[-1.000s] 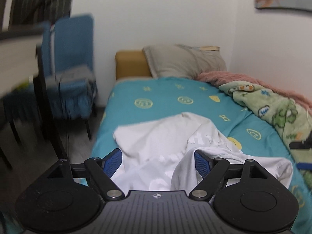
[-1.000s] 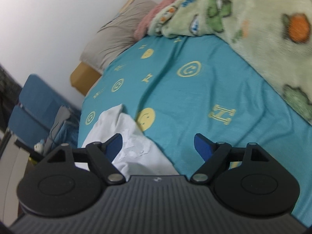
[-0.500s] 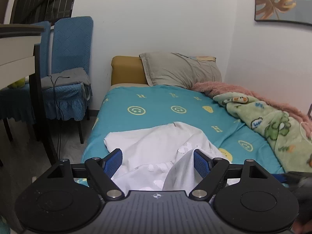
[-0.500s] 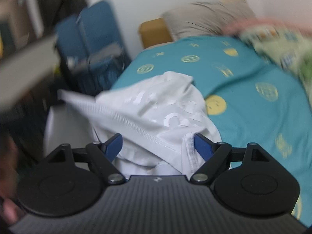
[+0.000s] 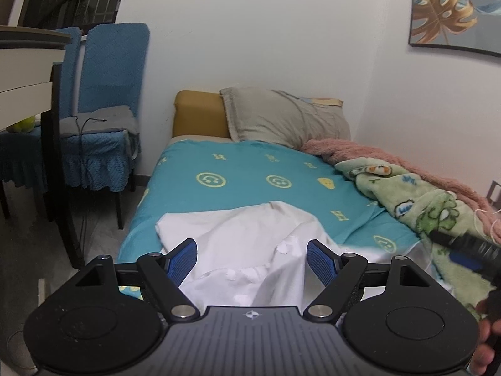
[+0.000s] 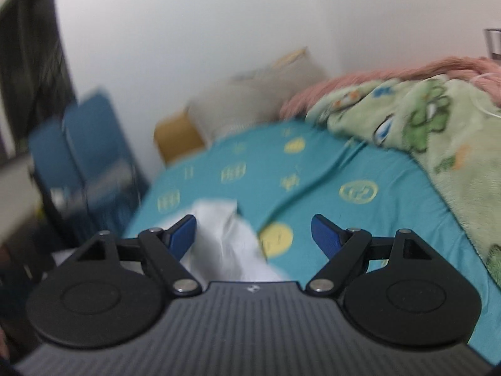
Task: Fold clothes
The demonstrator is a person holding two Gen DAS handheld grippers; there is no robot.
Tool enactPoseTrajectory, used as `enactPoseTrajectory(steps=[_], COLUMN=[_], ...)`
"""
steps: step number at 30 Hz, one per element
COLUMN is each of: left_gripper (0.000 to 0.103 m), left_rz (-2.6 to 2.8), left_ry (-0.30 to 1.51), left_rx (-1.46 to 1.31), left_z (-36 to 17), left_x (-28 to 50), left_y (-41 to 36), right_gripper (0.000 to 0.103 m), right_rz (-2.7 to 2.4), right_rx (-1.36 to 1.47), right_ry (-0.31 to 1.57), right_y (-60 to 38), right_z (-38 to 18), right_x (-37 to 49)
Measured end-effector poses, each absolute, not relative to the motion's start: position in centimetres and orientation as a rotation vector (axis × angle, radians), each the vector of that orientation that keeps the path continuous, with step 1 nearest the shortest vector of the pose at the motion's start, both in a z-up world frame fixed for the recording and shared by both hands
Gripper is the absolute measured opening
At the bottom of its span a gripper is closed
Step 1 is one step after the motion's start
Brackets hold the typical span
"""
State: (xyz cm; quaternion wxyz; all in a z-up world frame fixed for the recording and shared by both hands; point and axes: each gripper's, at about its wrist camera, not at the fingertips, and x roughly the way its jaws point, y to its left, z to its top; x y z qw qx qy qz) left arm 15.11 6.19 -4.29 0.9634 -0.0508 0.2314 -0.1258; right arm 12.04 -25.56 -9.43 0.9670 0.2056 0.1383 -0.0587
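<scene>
A crumpled white garment point(image 5: 244, 244) lies on the near end of the bed's teal sheet point(image 5: 244, 169). My left gripper point(image 5: 252, 258) is open, its blue pads spread above the near part of the garment, holding nothing. My right gripper point(image 6: 253, 235) is open and empty; the right wrist view is blurred and shows part of the white garment point(image 6: 225, 238) below its left finger. The right gripper also shows in the left wrist view point(image 5: 463, 247) at the right edge, over the green blanket.
A grey pillow point(image 5: 281, 119) and a yellow cushion point(image 5: 200, 116) lie at the bed's head. A green cartoon blanket point(image 5: 422, 206) over a pink one point(image 5: 375, 153) fills the bed's right side. Blue chairs point(image 5: 103, 109) and a table edge point(image 5: 28, 62) stand left.
The left gripper has pulled back and steadied, showing more of the bed. The right gripper has swung from over the garment toward the bed's right side. Both stay open.
</scene>
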Motion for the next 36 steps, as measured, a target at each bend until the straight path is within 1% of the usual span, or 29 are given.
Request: enactPoseTrajectory(steps=[2, 7, 11, 14, 15, 19, 22, 23, 24, 25, 26, 27, 29, 32, 34, 36], left_gripper=[0.079, 0.079, 0.079, 0.079, 0.078, 0.074, 0.061, 0.052, 0.040, 0.031, 0.017, 0.013, 0.012, 0.011, 0.011, 0.011], left_rz=[-0.263, -0.299, -0.358, -0.421, -0.426, -0.397, -0.389, -0.379, -0.365, -0.353, -0.349, -0.360, -0.395, -0.448, -0.507, -0.539], left_ry=[0.466, 0.468, 0.470, 0.487, 0.490, 0.489, 0.563, 0.590, 0.613, 0.631, 0.646, 0.654, 0.652, 0.646, 0.679, 0.730], left_rx=[-0.094, -0.028, 0.060, 0.222, 0.302, 0.652, 0.731, 0.729, 0.717, 0.691, 0.648, 0.585, 0.434, 0.171, 0.001, -0.092], left_z=[-4.3, -4.2, -4.2, -5.0, -5.7, -9.7, -12.1, -12.5, -12.7, -12.6, -12.2, -11.4, -9.3, -5.5, -3.6, -2.5], left_x=[14.9, 14.3, 13.3, 11.9, 11.3, 9.7, 10.2, 10.7, 11.1, 11.6, 12.0, 12.4, 12.9, 14.2, 16.1, 18.9], left_y=[6.0, 5.1, 3.9, 1.5, 0.4, -3.4, -4.0, -3.9, -3.5, -3.0, -2.4, -1.4, 0.9, 5.2, 7.9, 9.3], right_gripper=[0.083, 0.083, 0.083, 0.083, 0.076, 0.060, 0.040, 0.029, 0.018, 0.013, 0.008, 0.006, 0.006, 0.006, 0.006, 0.006], right_rz=[-0.148, -0.177, -0.160, -0.094, -0.075, -0.012, -0.018, -0.029, -0.038, -0.043, -0.045, -0.047, -0.052, -0.045, -0.030, -0.015], right_rx=[0.451, 0.559, 0.549, 0.487, 0.451, 0.331, 0.263, 0.255, 0.254, 0.270, 0.293, 0.313, 0.346, 0.379, 0.386, 0.395], right_ry=[0.280, 0.432, 0.466, 0.500, 0.516, 0.589, 0.659, 0.682, 0.705, 0.713, 0.714, 0.703, 0.668, 0.607, 0.583, 0.579], right_y=[-26.5, -28.2, -27.6, -26.1, -25.5, -22.9, -22.0, -22.0, -22.2, -22.4, -22.8, -23.1, -23.7, -24.2, -24.4, -24.5], right_z=[-9.6, -11.3, -11.2, -10.9, -11.0, -11.7, -12.9, -13.3, -13.6, -13.7, -13.7, -13.4, -12.6, -10.9, -10.0, -9.7], right_x=[11.9, 13.0, 12.2, 12.2, 12.4, 13.8, 15.2, 15.4, 15.5, 15.5, 15.3, 14.9, 14.0, 12.2, 11.4, 11.1])
